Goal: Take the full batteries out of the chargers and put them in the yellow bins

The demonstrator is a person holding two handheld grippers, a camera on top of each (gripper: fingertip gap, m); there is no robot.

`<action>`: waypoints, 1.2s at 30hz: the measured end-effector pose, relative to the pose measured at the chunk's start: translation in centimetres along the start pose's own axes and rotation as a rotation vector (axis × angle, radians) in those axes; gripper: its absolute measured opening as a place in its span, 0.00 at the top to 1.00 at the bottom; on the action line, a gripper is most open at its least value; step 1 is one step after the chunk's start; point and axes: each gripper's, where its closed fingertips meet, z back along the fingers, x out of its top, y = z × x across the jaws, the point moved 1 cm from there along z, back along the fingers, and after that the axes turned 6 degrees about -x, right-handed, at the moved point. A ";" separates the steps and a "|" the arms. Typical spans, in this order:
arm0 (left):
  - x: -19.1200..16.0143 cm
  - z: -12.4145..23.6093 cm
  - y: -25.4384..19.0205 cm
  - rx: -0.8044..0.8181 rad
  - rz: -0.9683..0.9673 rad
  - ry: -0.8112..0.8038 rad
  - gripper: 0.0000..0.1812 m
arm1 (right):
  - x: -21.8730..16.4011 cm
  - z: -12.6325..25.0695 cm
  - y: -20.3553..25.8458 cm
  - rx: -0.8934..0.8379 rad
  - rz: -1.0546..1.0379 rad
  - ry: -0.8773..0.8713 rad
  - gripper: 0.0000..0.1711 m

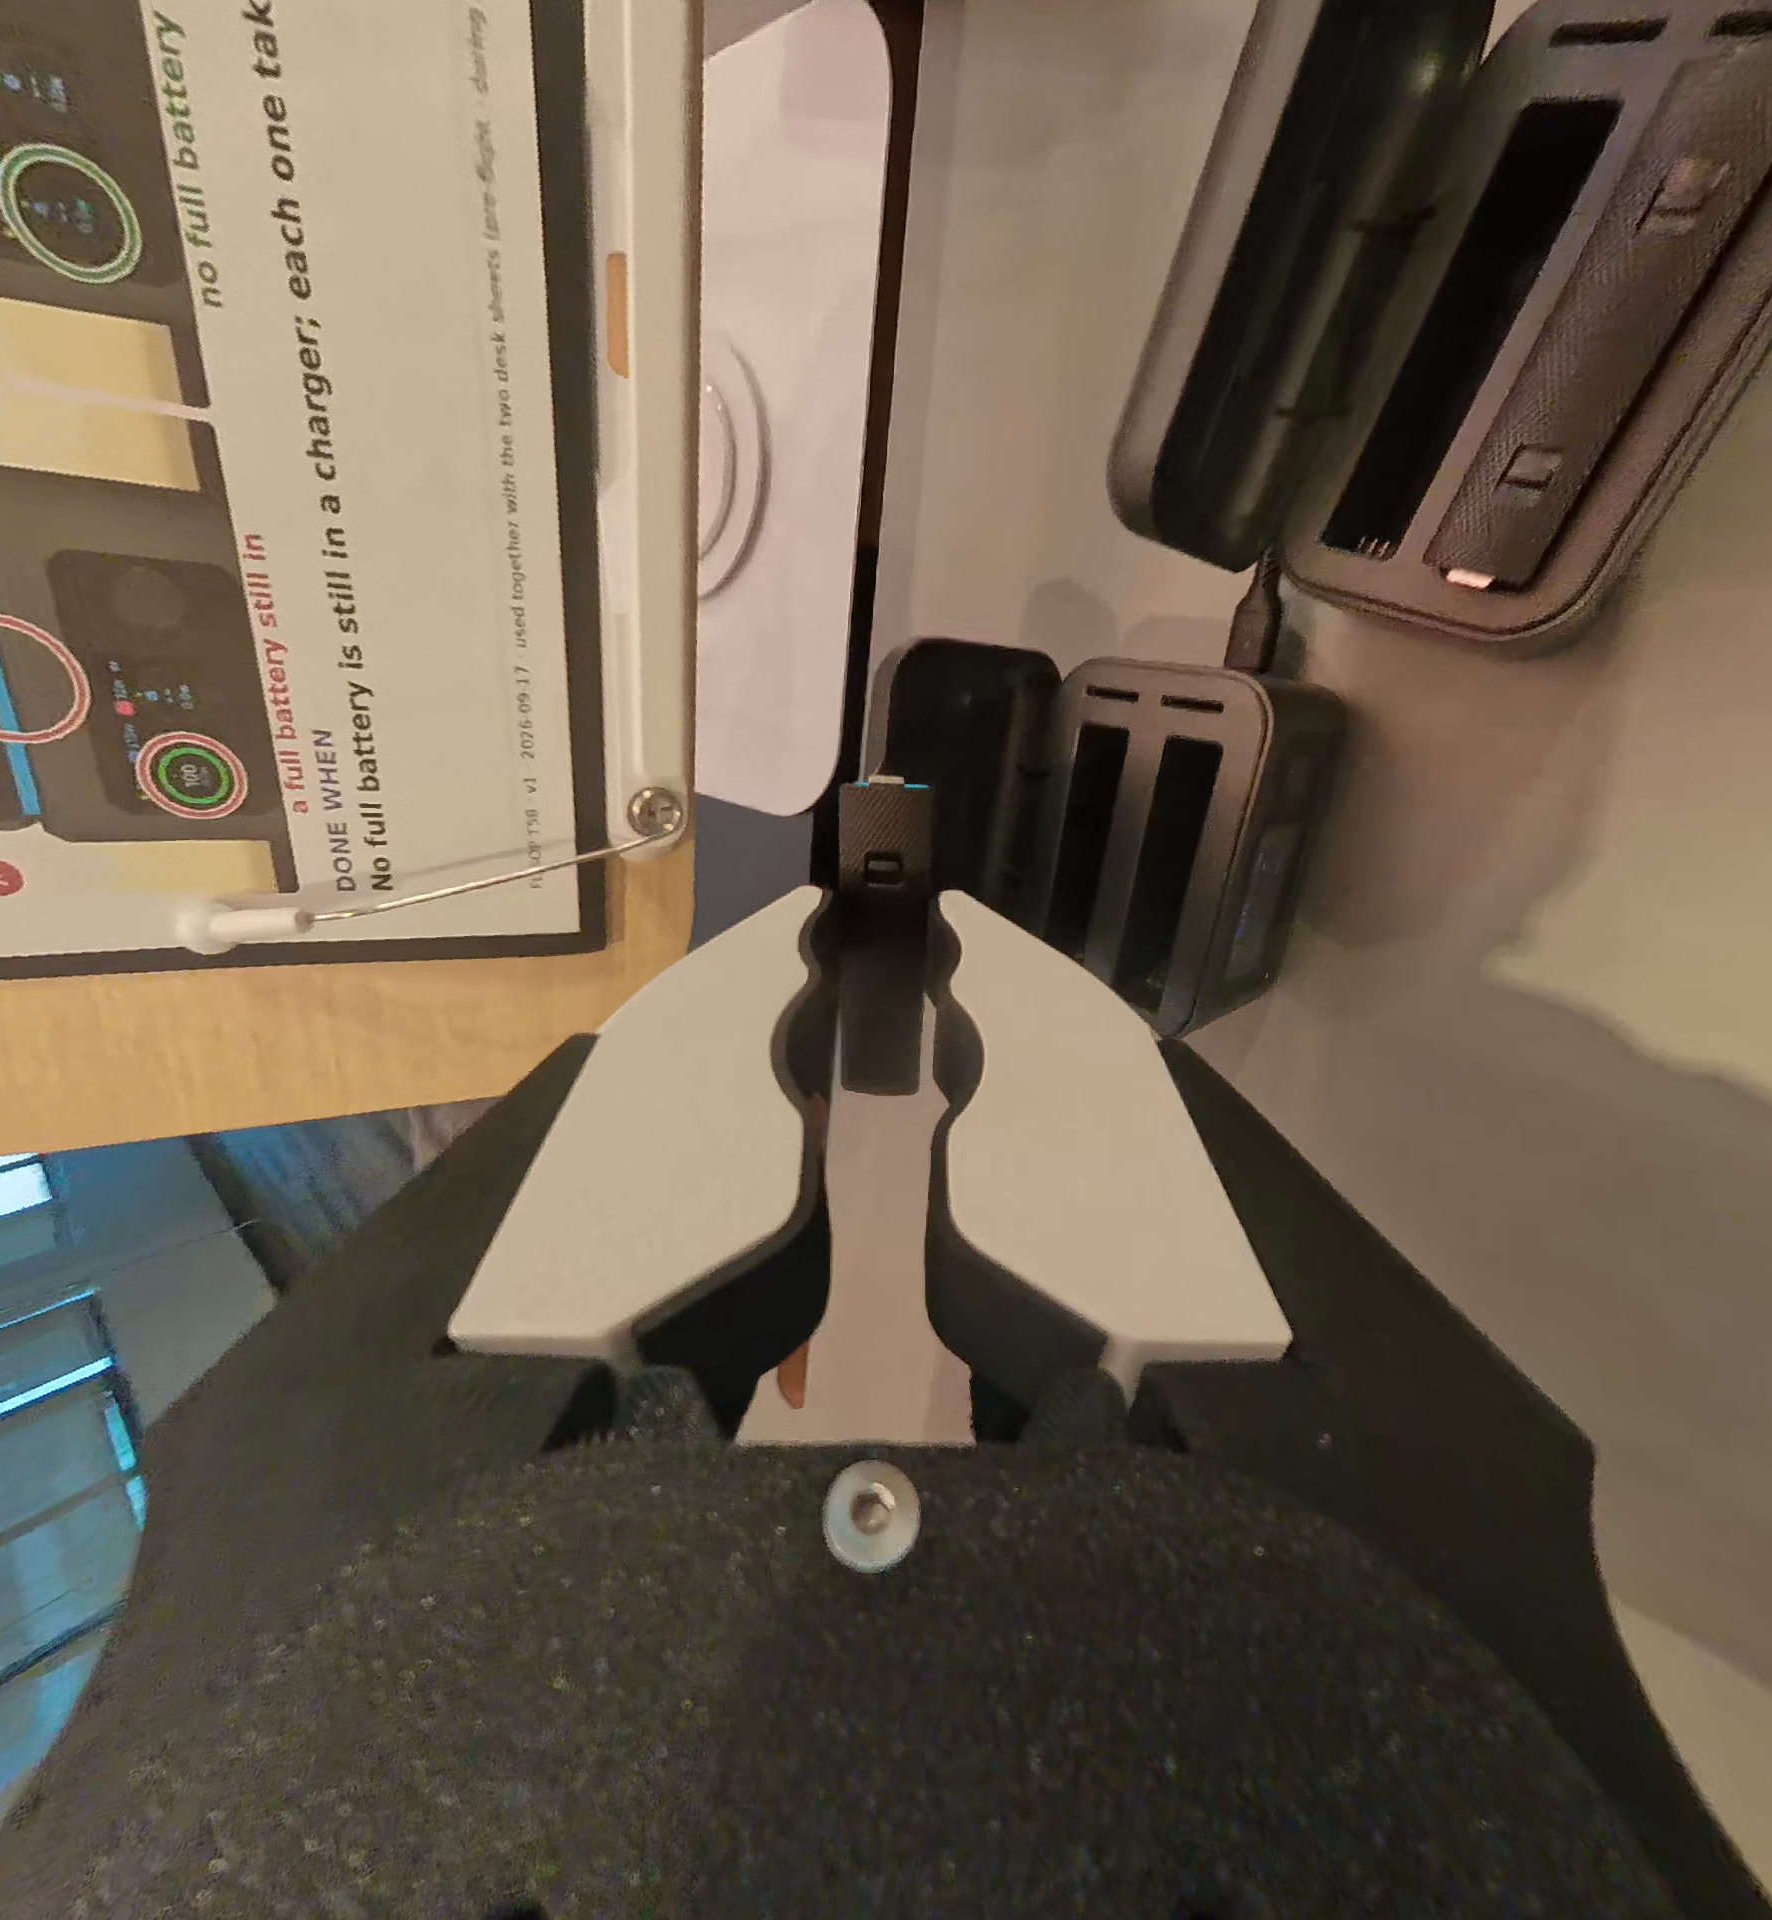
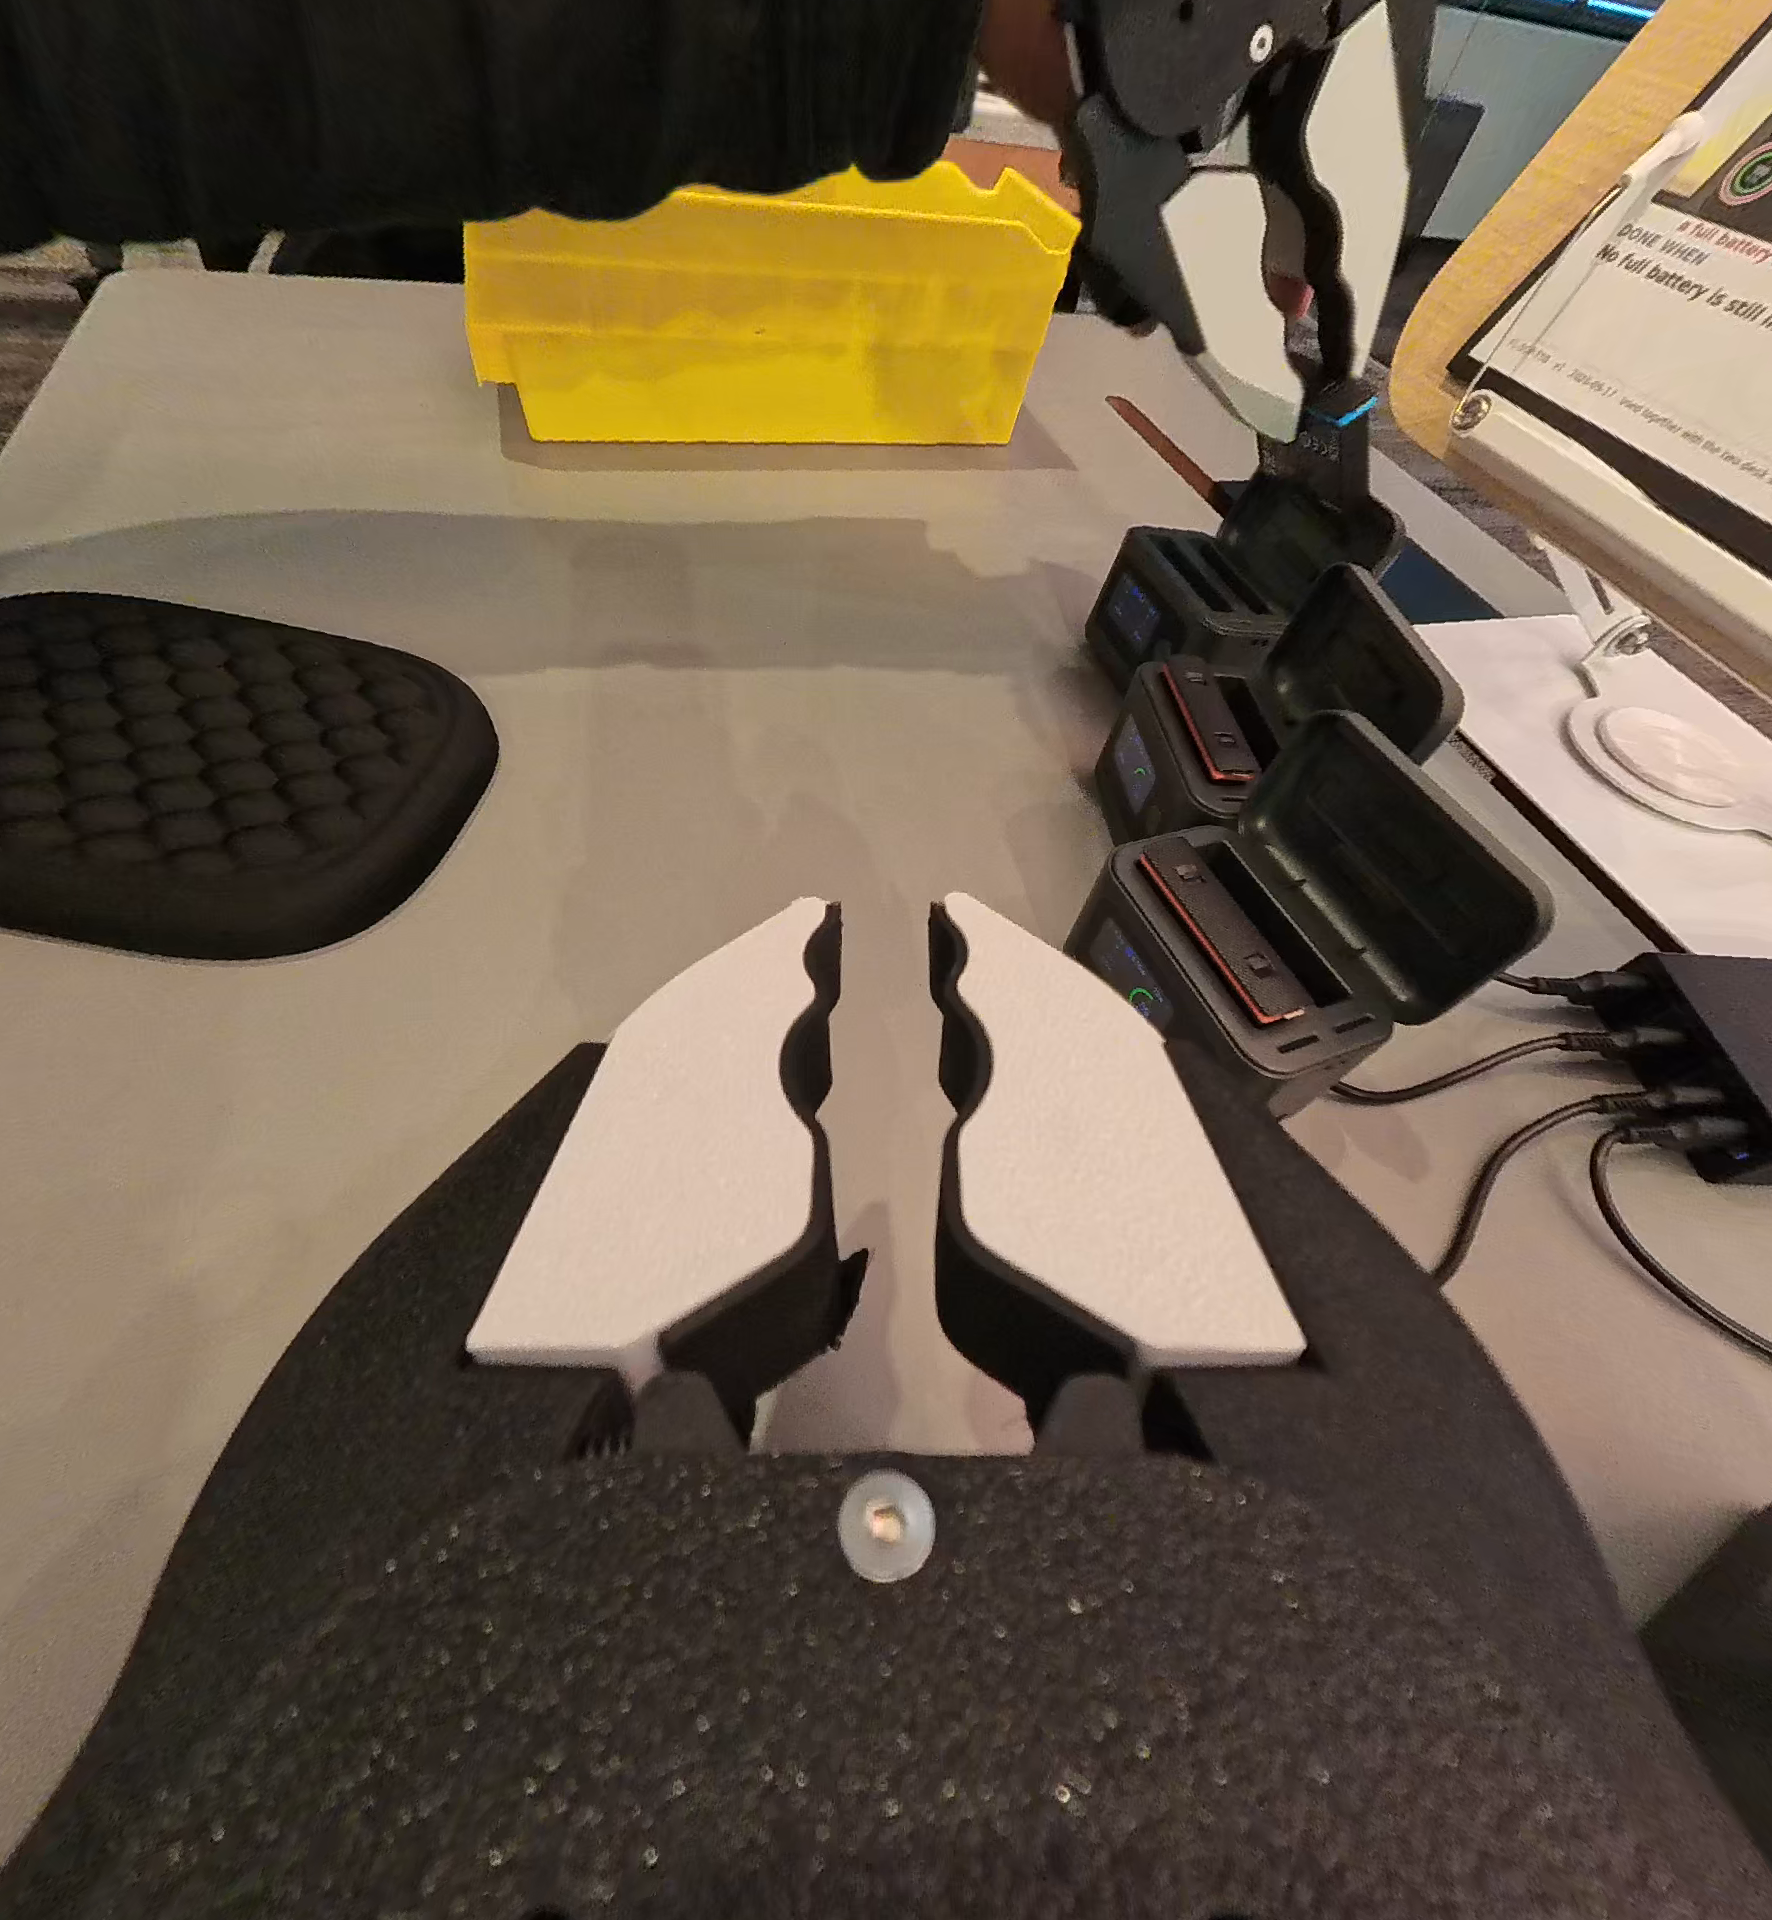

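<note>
My left gripper (image 1: 880, 906) is shut on a black battery with a blue end (image 1: 884, 836). It holds the battery just above the farthest charger (image 1: 1173, 831), whose two slots are empty. The right wrist view shows this gripper (image 2: 1313, 410) with the battery (image 2: 1334, 442) over that charger (image 2: 1173, 608). The middle charger (image 2: 1188, 753) and the near charger (image 2: 1240, 971) each hold one red-edged battery, lids open. The yellow bin (image 2: 757, 332) stands at the table's far side. My right gripper (image 2: 884, 914) is open a little and empty, over the grey table left of the near charger.
A black honeycomb pad (image 2: 165, 769) lies at the left. A black power hub (image 2: 1734, 1060) with cables sits right of the chargers. An instruction sheet on a wooden stand (image 2: 1692, 270) rises behind them; it also fills the left of the left wrist view (image 1: 290, 468). My right fingertips sit around 25 centimeters from my left ones. The black power hub (image 2: 1734, 1060) is about equally far from each gripper, around 25 centimeters.
</note>
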 end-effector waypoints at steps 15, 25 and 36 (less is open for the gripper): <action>0.5 -0.6 -2.1 -0.368 0.004 0.038 0.92 | -0.4 -0.2 0.3 0.017 0.002 0.016 0.91; 0.8 -1.8 -2.6 -0.502 0.005 0.099 0.92 | -0.3 -0.1 0.2 0.022 0.002 0.008 0.91; -0.1 -1.9 -2.8 -0.546 -0.013 0.189 0.92 | -0.2 0.1 -1.9 -0.124 -0.030 0.010 0.95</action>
